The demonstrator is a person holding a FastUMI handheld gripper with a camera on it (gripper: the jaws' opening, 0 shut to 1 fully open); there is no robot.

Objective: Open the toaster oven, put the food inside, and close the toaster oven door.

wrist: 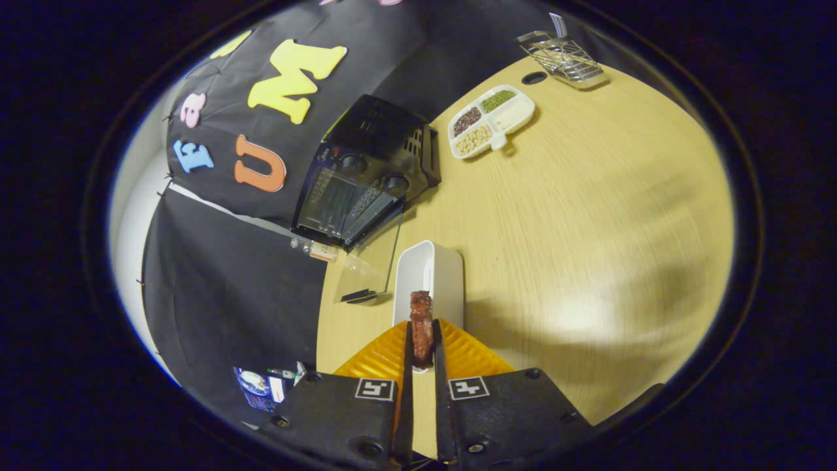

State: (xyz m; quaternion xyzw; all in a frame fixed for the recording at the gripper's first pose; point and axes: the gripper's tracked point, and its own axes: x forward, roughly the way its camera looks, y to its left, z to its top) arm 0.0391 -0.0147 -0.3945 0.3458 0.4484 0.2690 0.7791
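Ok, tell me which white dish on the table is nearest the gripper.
The plain white tub just beyond the fingers, under the held meat; the divided tray of beans lies far beyond.

Meat piece (422, 327) pinched between gripper (422, 350) fingers, above white tray (448, 275)

We see a pale wooden table (588, 216) under soft light, black cloth (222, 288) hung beside it, a white wall (134, 216) beyond.

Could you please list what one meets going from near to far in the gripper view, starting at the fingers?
Gripper shut on a piece of meat → white container → open toaster oven door → toaster oven → divided dish of beans → wire rack.
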